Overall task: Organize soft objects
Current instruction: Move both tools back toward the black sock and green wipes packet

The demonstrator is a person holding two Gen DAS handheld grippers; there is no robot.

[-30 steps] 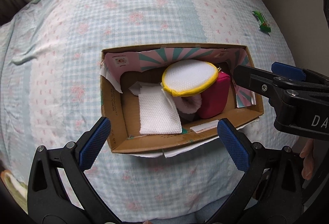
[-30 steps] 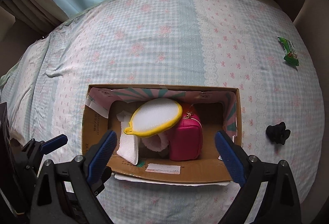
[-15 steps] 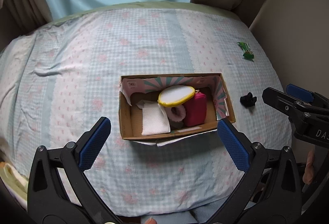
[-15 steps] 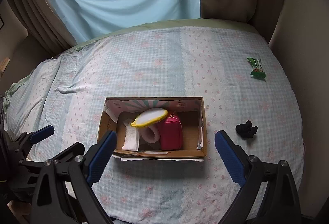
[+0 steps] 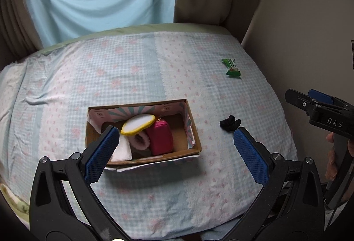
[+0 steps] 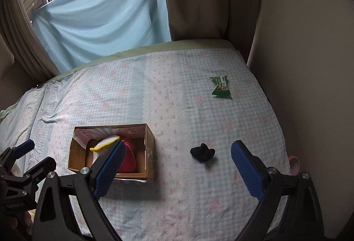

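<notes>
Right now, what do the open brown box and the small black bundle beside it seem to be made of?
The open brown box looks like matte cardboard: plain brown walls, with printed paper lining inside. The small black bundle seems to be soft knitted fabric, maybe a sock: crumpled, dull, no shine.

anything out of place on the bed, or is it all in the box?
Two things lie loose on the bedspread, outside the cardboard box: a small black bundle of cloth to the right of it, and a green snack packet farther back. The packet looks odd among soft items. Both tongs are open and empty.
</notes>
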